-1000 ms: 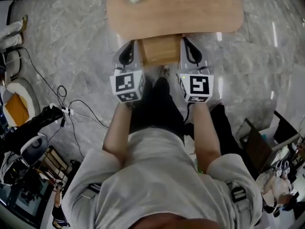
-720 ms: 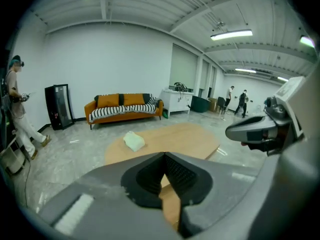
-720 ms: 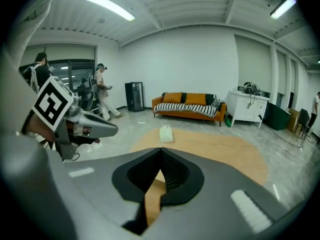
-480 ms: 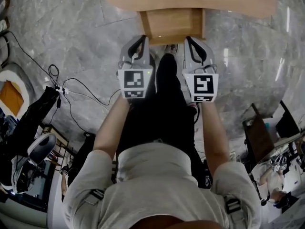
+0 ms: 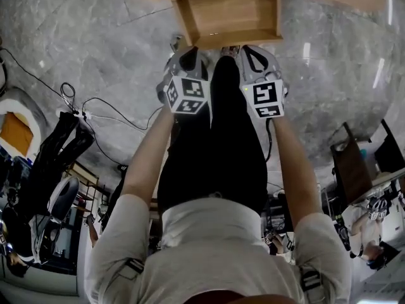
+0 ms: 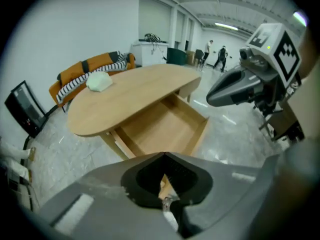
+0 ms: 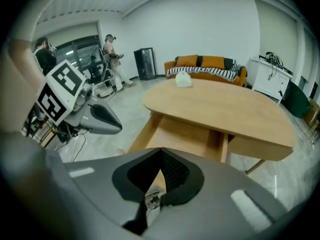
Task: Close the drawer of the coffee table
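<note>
Left gripper [image 5: 188, 52] and right gripper [image 5: 251, 50] hang side by side, each with jaws pressed together on nothing. Just beyond their tips, the drawer [image 5: 229, 16] stands pulled out towards them from under the coffee table [image 6: 135, 96].

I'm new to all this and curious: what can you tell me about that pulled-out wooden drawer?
The light wooden drawer is a shallow open-topped box with low side walls and a flat front panel. It stands pulled well out from under the oval wooden table top and looks empty. The left tool and right tool hang near its front without seeming to touch it.
</note>
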Demonstrator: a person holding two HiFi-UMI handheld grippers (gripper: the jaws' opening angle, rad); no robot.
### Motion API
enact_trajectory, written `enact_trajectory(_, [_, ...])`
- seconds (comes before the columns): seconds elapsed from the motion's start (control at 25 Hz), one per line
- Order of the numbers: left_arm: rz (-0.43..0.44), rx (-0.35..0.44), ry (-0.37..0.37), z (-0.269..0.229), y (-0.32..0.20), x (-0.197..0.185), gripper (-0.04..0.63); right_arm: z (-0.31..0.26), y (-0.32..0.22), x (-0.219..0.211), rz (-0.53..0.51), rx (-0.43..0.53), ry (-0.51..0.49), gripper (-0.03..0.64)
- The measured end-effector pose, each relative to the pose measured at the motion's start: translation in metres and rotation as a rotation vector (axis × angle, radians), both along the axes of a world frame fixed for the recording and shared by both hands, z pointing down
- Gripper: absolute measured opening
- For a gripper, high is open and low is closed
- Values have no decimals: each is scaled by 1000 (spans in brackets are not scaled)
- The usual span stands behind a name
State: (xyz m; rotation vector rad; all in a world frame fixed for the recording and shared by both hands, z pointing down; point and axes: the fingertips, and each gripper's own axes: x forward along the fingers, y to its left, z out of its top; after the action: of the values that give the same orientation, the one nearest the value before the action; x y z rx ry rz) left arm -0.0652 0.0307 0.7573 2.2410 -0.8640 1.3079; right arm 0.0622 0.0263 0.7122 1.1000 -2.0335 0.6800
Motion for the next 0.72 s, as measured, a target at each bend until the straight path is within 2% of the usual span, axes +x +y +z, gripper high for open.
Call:
enact_trajectory(0.16, [67, -116, -138, 64, 33, -18, 20, 64, 31, 20, -113, -88, 102, 6])
enact_trajectory(0.24, [70, -142, -166, 79, 38, -20, 20, 78, 39, 28, -143, -109, 120, 6])
enact_trajectory(0.36, [97, -122, -200, 87, 39, -23, 20, 90, 46, 34, -184, -119, 135, 6])
enact_trajectory(0.44, [155, -70, -282, 90, 40, -32, 20, 97, 49, 42, -213, -116, 181, 6])
enact_trajectory(0.56, [265, 11, -410, 98, 38, -49, 20, 108, 45, 69, -247, -83, 316, 6])
enact_trajectory(0.64, [332, 2, -445, 107, 43, -56, 20, 116, 40, 91, -290, -60, 408, 6])
enact_trajectory(0.72, [394, -20, -466, 115, 51, -60, 20, 124, 39, 111, -382, -46, 502, 6])
